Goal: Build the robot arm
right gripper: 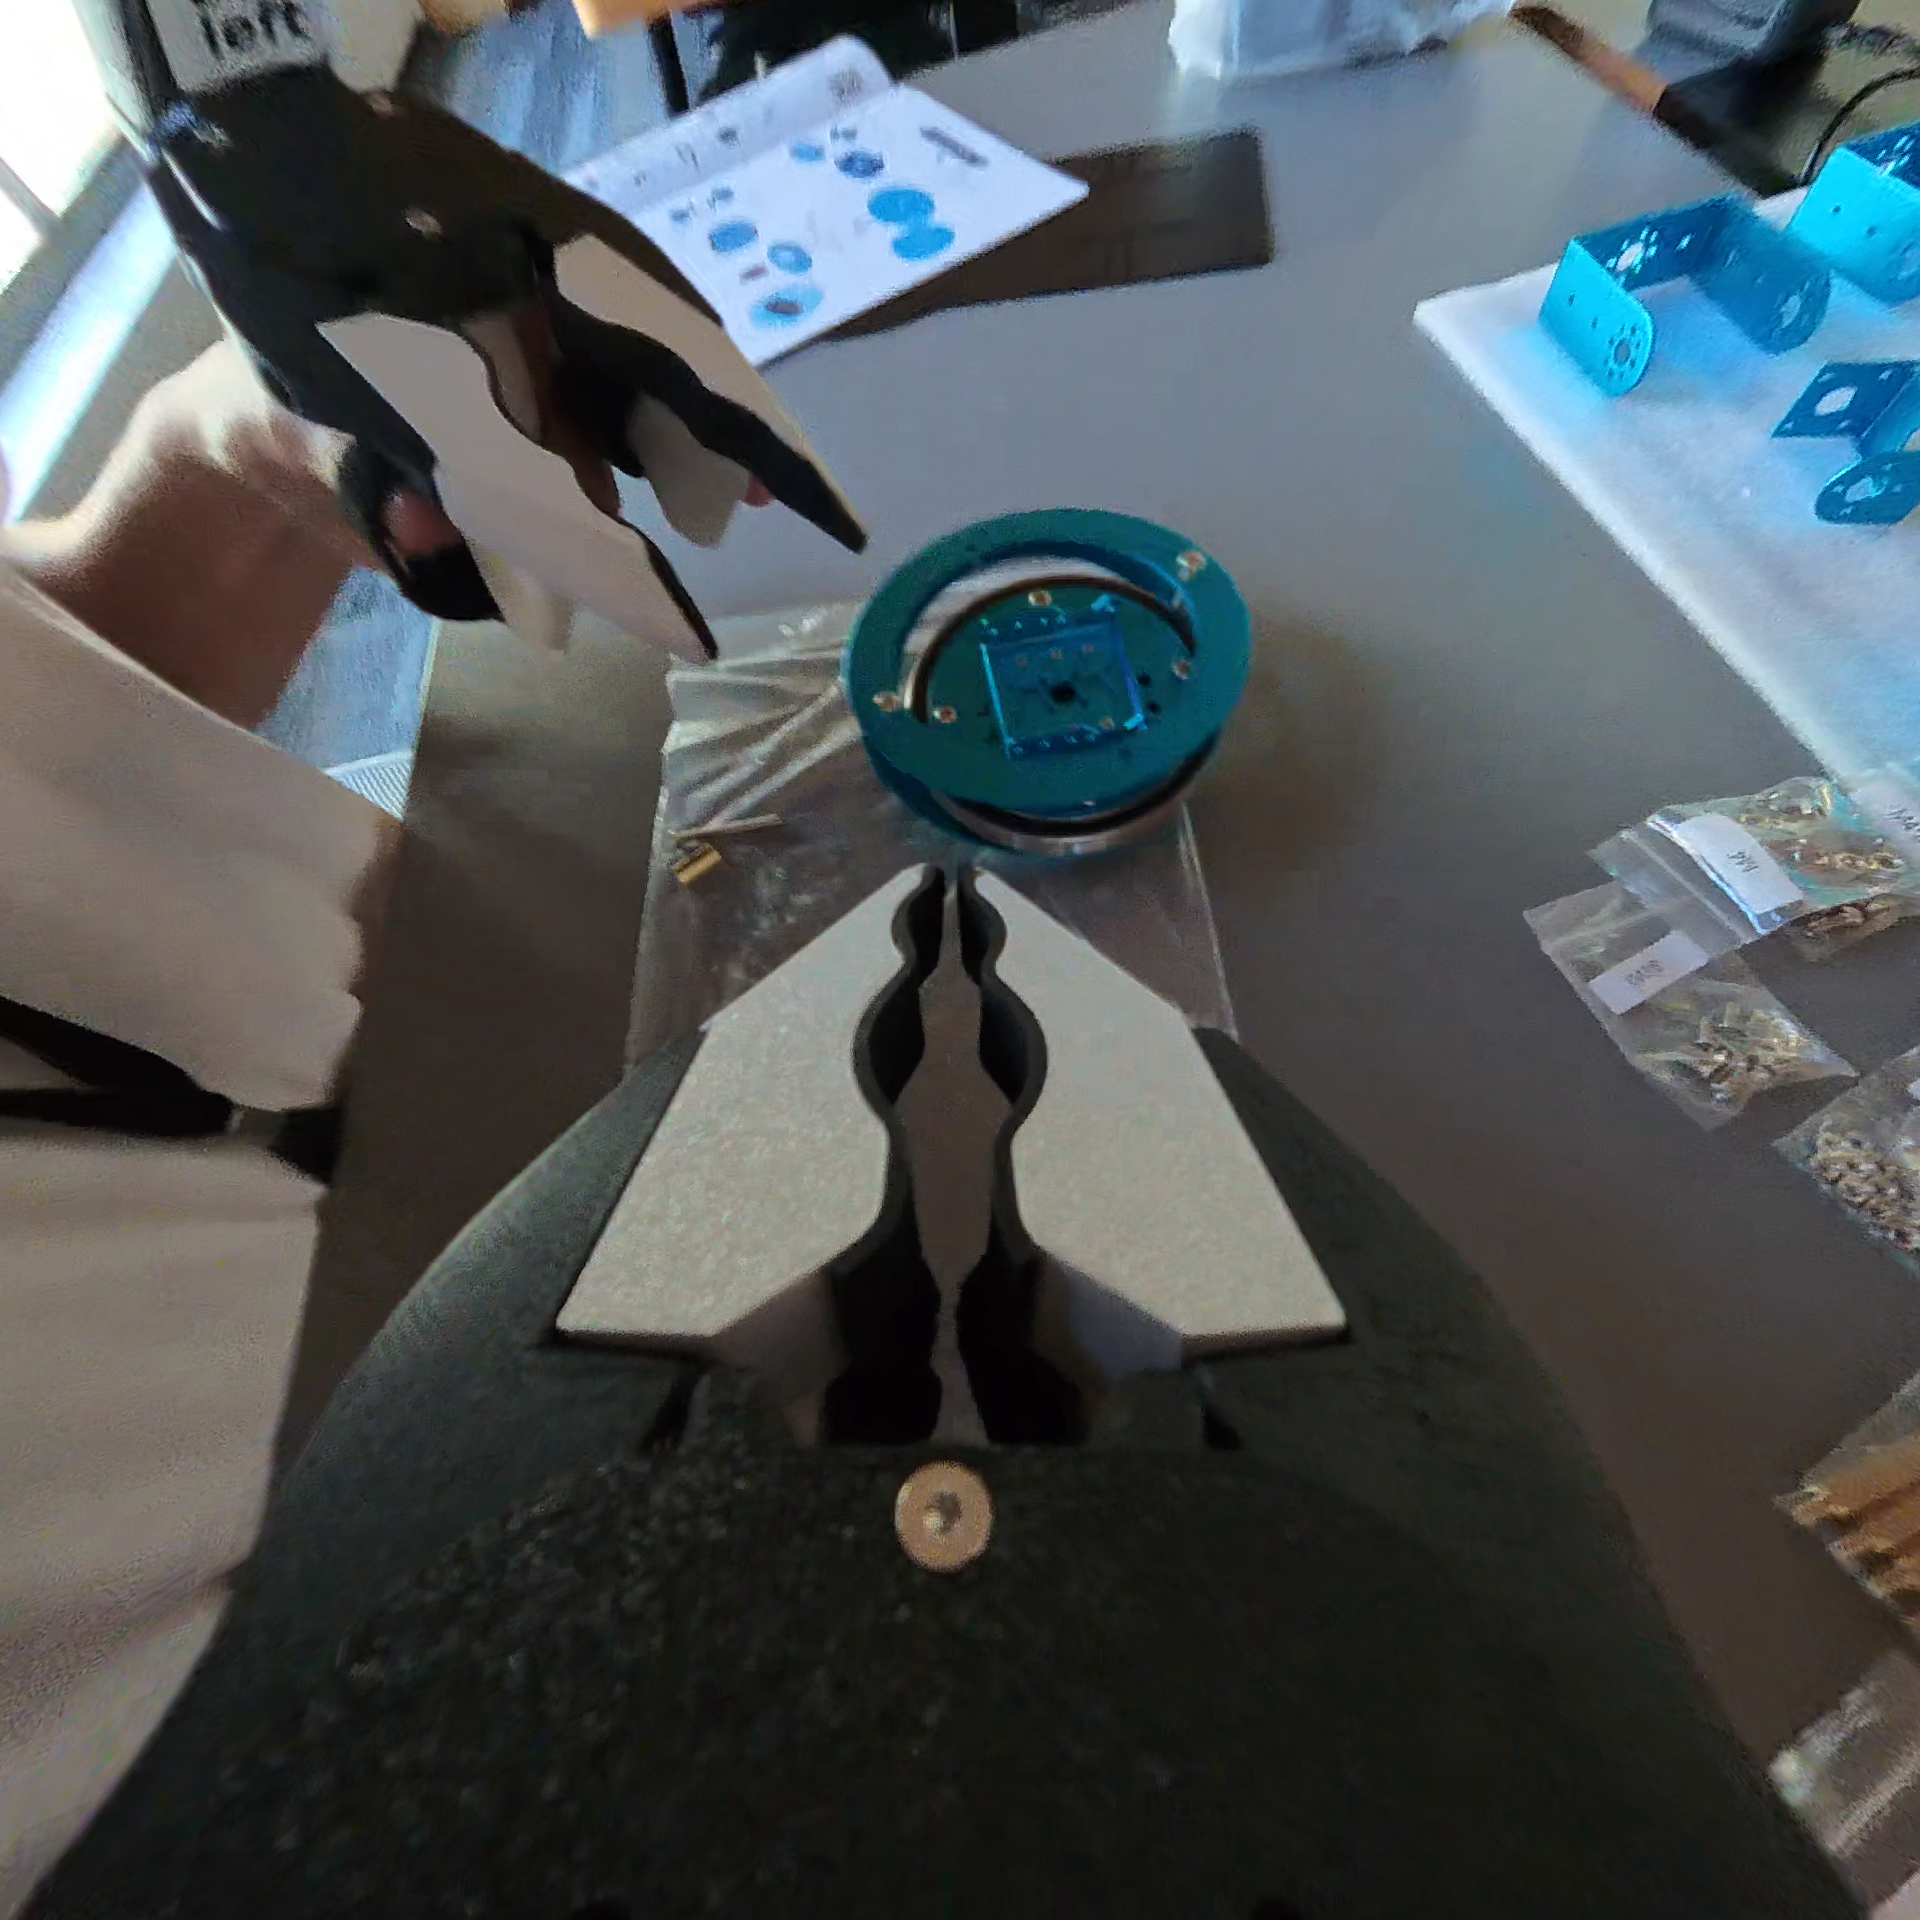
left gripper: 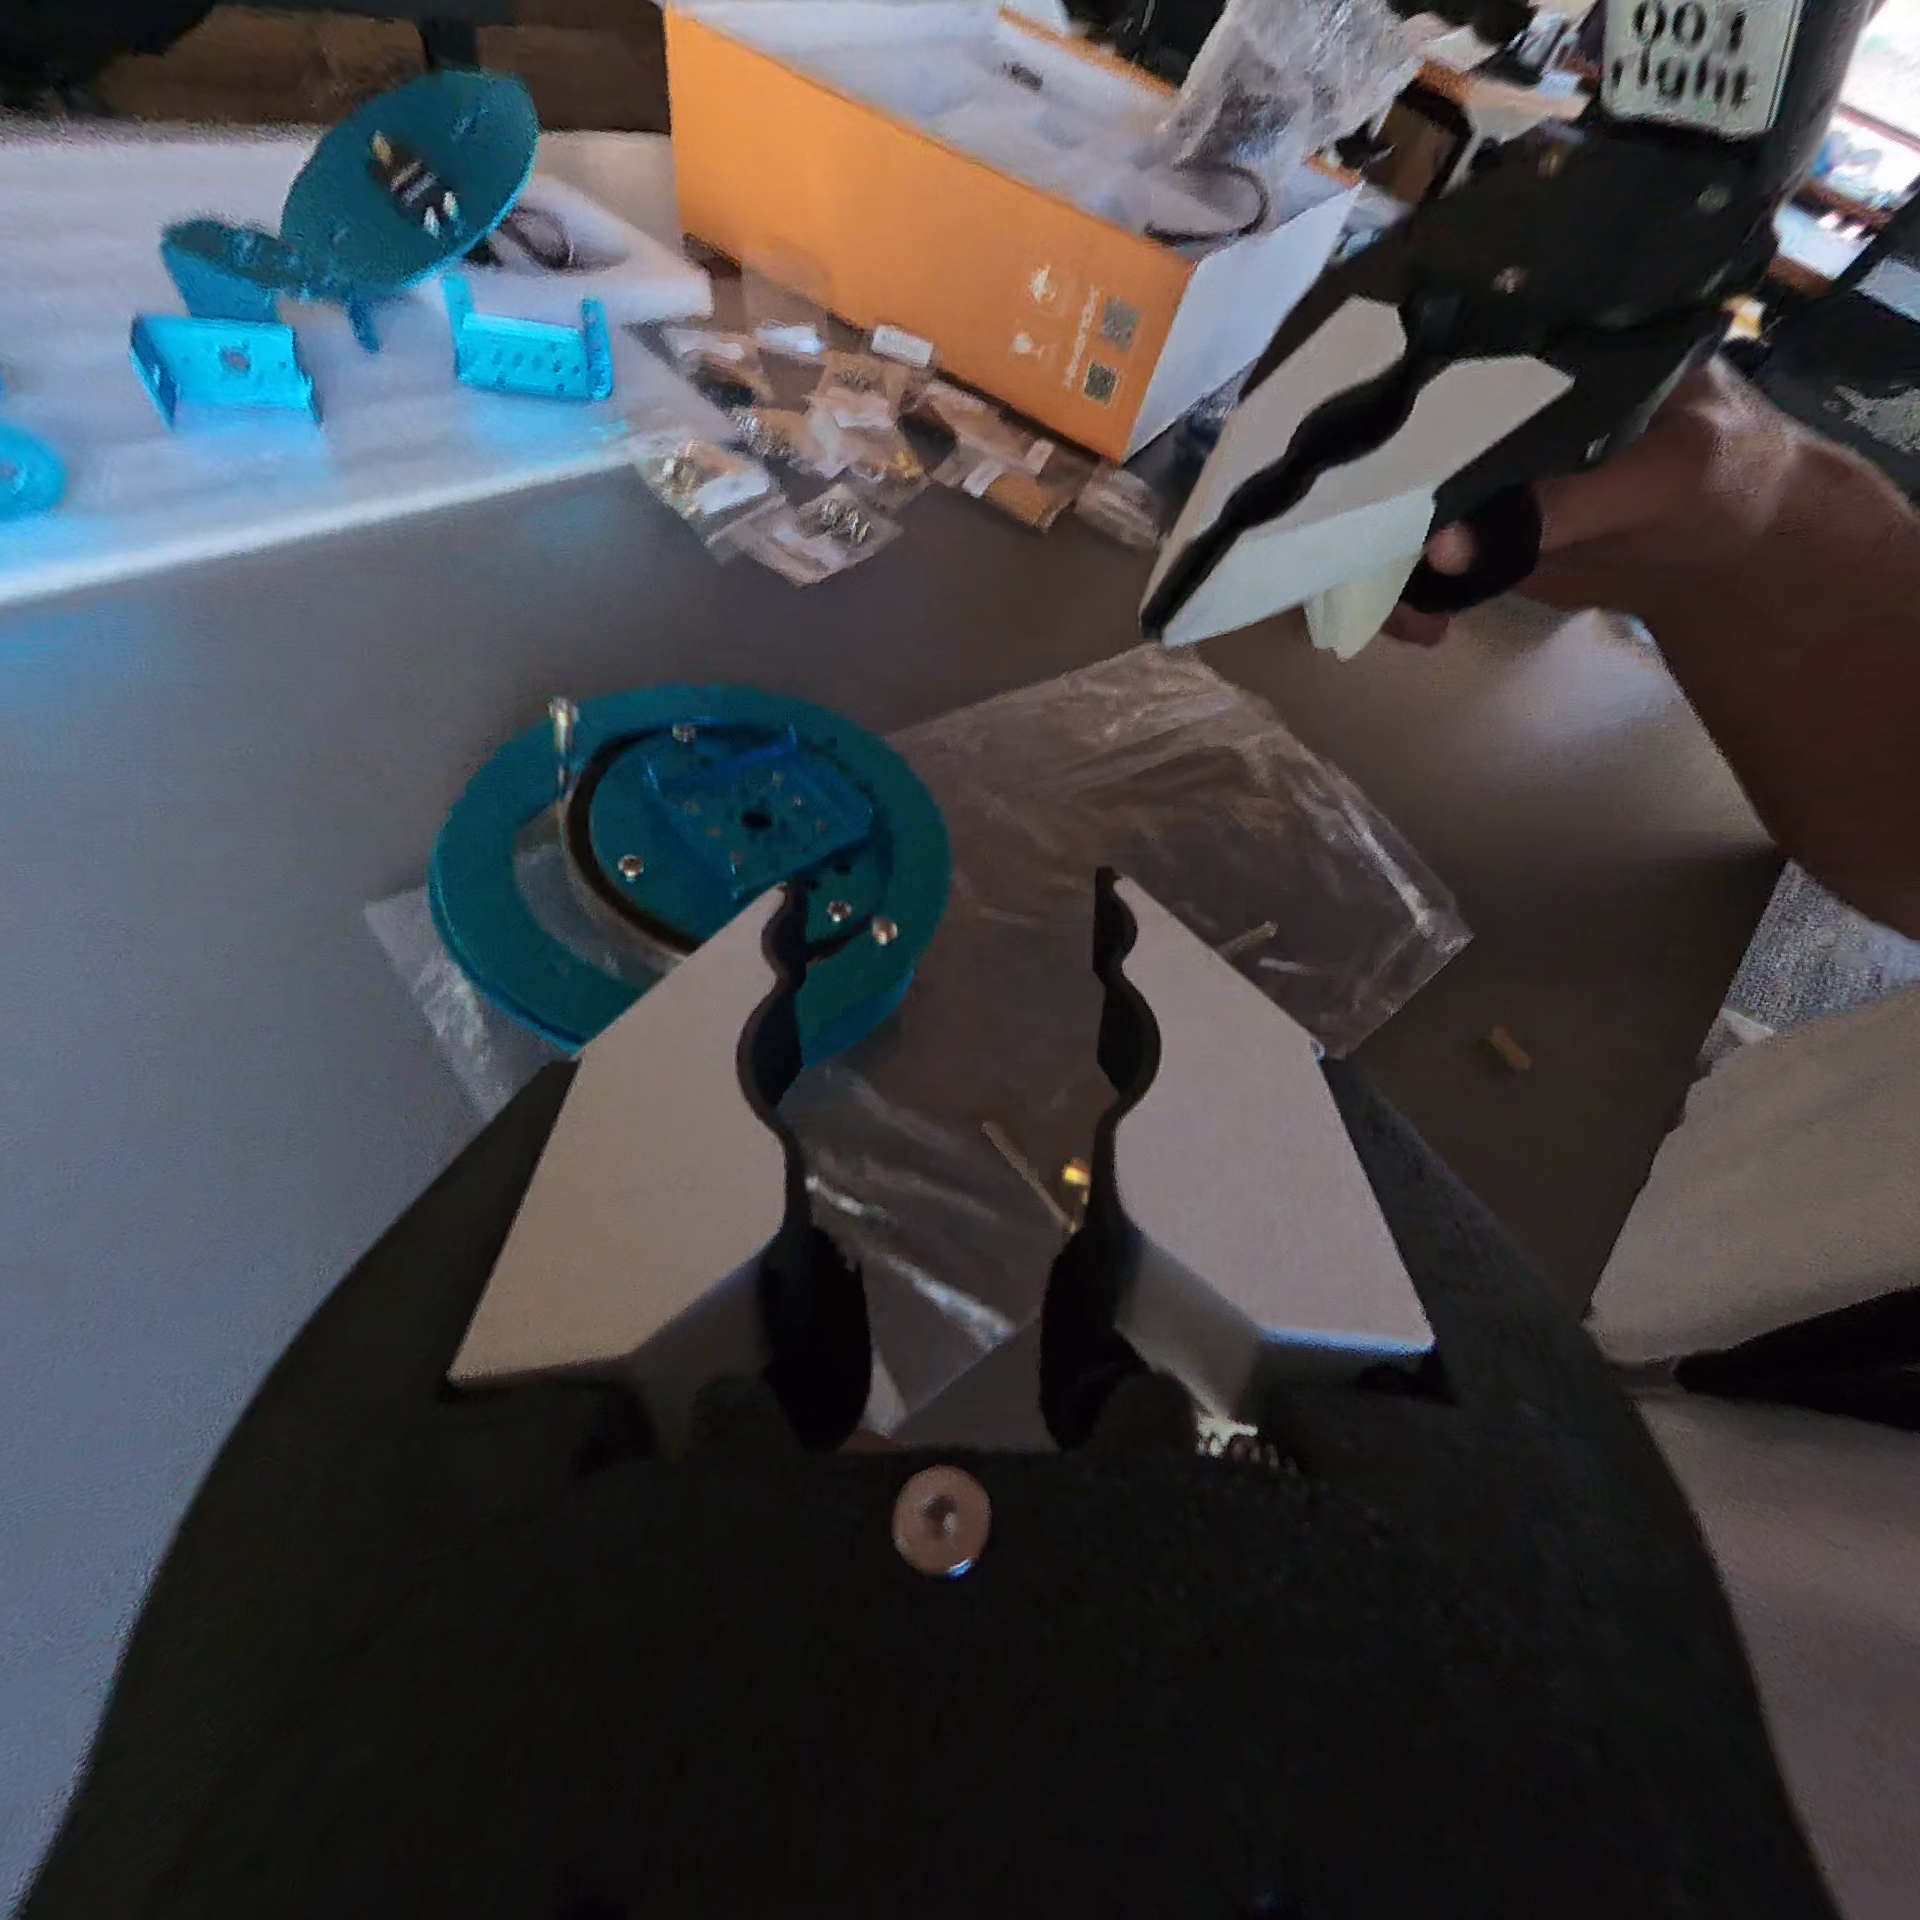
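Now the left gripper [left gripper: 940, 894] hovers over the grey desk [right gripper: 1351, 582] with its fingers spread apart and nothing between them. Its left fingertip lies in front of the near edge of a round teal disc assembly [left gripper: 582, 831] in the left wrist view; whether it touches the disc I cannot tell. This assembly is made of stacked teal rings with a small blue square bracket [right gripper: 1060, 691] on top, and it stands partly on a clear plastic bag [left gripper: 1174, 821] that lies flat on the desk. Some thin metal rods and a small brass piece [right gripper: 696, 862] lie at the left side of the bag.

The right gripper [right gripper: 951, 883] is held just near of the same disc, above the bag, its fingers almost closed with only a narrow gap, and it holds nothing. A hand grips each tool's handle.

To the far left in the left wrist view, a white foam sheet [left gripper: 312, 457] carries several blue metal brackets [left gripper: 530, 348] and another teal plate [left gripper: 410, 182]. Beside it stands an open orange box [left gripper: 904, 218], and small bags of screws [right gripper: 1704, 935] are spread on the desk. A printed instruction sheet [right gripper: 831, 197] lies on the far side of the desk.
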